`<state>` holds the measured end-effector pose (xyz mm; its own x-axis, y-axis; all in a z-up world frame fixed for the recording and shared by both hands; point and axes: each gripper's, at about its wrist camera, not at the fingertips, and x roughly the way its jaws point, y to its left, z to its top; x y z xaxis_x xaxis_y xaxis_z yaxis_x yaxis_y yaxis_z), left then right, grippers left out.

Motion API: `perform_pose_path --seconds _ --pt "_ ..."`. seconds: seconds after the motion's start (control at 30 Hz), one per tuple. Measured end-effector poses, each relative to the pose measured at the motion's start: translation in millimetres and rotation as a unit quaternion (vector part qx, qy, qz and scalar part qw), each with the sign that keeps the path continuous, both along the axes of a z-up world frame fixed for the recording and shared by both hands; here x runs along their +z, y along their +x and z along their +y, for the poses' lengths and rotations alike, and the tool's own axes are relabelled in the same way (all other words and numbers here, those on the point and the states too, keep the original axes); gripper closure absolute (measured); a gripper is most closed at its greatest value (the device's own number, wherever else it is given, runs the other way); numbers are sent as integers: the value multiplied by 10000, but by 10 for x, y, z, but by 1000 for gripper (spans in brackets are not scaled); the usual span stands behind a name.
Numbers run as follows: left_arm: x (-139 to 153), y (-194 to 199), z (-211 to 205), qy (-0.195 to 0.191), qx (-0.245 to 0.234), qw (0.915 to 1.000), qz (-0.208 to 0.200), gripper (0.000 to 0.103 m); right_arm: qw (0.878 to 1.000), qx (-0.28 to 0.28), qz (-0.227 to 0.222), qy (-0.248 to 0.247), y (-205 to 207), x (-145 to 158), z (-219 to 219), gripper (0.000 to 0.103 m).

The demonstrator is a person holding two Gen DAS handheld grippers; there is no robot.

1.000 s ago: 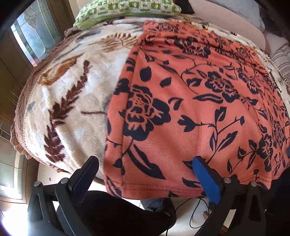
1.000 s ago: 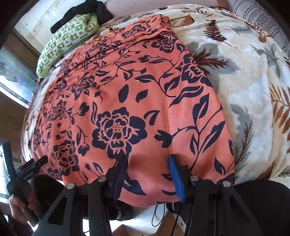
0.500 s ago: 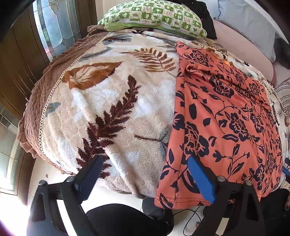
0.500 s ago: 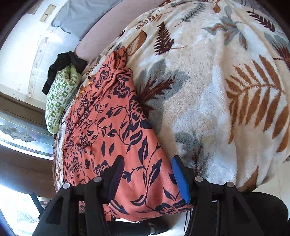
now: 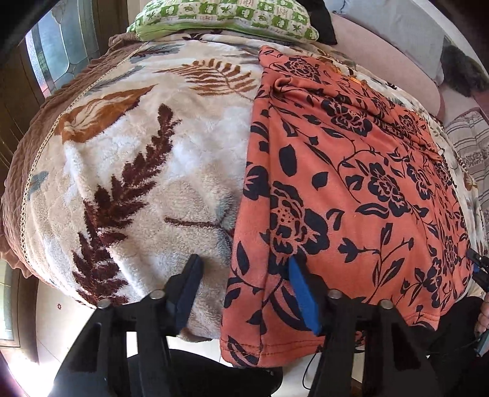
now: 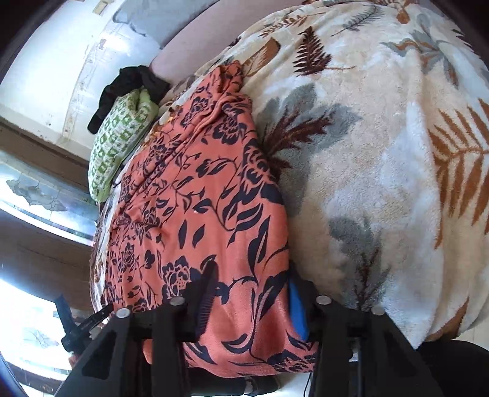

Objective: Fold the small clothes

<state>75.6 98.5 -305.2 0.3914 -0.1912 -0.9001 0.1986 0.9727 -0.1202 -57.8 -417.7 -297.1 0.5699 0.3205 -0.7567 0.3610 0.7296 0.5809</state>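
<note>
- Orange floral garment (image 5: pixel 351 183) lies spread flat on a fleece leaf-print blanket (image 5: pixel 137 158) covering a bed. Its near hem hangs over the near edge of the bed.
- The garment runs from the near edge toward the far end, where its fabric is bunched into folds.
- Left gripper (image 5: pixel 244 290): jaws partly open and closing. The garment's near-left corner sits between them; one finger is over the blanket just left of the garment's edge, and the blue pad (image 5: pixel 302 296) of the other is on the orange cloth. The pads do not appear to press the fabric together yet.
- Right gripper (image 6: pixel 250 299): jaws partly open and closing. The garment's near-right corner lies between them; the dark finger rests on the cloth, the blue pad (image 6: pixel 296 308) sits at the garment's right edge beside the blanket. A firm pinch cannot be confirmed.
- In the left wrist view, part of the right gripper shows at the far right margin, by the garment's near-right corner.
- Green patterned pillow (image 5: pixel 226 15) lies at the far end of the bed, with a black cloth (image 6: pixel 128 88) beside it.
- A window (image 5: pixel 64 49) stands to the left of the bed.
</note>
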Motion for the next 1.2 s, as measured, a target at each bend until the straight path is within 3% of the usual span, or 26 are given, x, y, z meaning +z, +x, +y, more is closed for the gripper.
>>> perform_pose_path --seconds 0.07,0.2,0.23,0.3,0.37,0.43,0.47,0.5,0.57,0.6,0.7,0.83,0.97,1.2 --pt "33 -31 -59 -173 -228 9996 25 88 9999 86 -87 -108 16 16 73 68" --pt "23 -31 -128 40 -355 9994 -34 87 9998 130 -139 -62 73 -17 110 67" --pt "22 -23 -104 -46 -299 9995 6 85 9999 92 -87 -16 94 -47 100 67" --pt "18 -4 -32 -365 -222 9989 198 59 9999 53 -96 118 114 -77 74 66" --pt "7 -15 -21 -540 -258 9978 291 49 9998 80 -124 140 121 -87 69 66" --pt "-9 -31 -98 -319 -353 9986 243 49 9997 144 -161 75 128 -90 76 66" --pt "-9 -43 -138 -242 -412 9986 212 51 9997 182 -185 25 130 -85 89 65" --pt "-4 -54 -173 -175 -437 9987 179 63 9994 259 -219 -24 135 -74 110 66" --pt "1 -49 -197 -33 -414 9990 153 75 9987 425 -251 -133 147 -46 164 83" --pt "13 -36 -171 -119 -395 9990 180 85 9982 527 -233 -190 156 -41 207 90" --pt "93 9 -86 -433 -304 9983 261 93 9973 605 -274 -324 162 2 273 92" --pt "374 15 -60 -904 -399 9950 140 93 9946 680 -769 128 147 166 272 93" --pt "771 200 -104 -1274 -571 9901 -152 93 9867 588 -1233 883 209 331 128 93" --pt "1232 1266 -393 -1562 -621 9844 -514 93 9701 47 -1790 1638 1012 668 -319 93"
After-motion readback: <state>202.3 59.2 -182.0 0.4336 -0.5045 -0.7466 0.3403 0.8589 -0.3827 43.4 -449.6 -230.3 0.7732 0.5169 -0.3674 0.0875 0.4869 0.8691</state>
